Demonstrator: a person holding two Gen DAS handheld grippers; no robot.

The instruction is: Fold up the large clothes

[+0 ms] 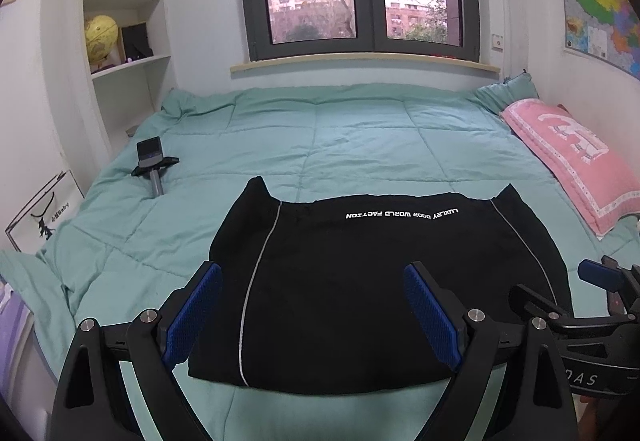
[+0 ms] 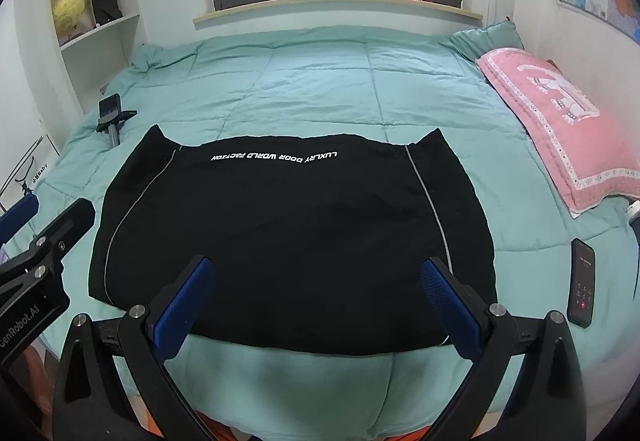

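A black garment (image 1: 360, 281) with white lettering and two thin grey stripes lies flat and folded on the green quilt (image 1: 360, 133), near the bed's front edge. It also shows in the right wrist view (image 2: 288, 233). My left gripper (image 1: 312, 313) is open and empty, held above the garment's near left part. My right gripper (image 2: 316, 309) is open and empty, held above the garment's near edge. The right gripper's body shows at the right of the left wrist view (image 1: 592, 313). The left gripper's body shows at the left of the right wrist view (image 2: 36, 265).
A pink pillow (image 2: 560, 129) lies along the right side of the bed. A phone (image 2: 582, 287) lies on the quilt (image 2: 320, 81) right of the garment. A phone on a small stand (image 1: 152, 161) lies at the left. Shelves (image 1: 124, 33) stand by the left wall.
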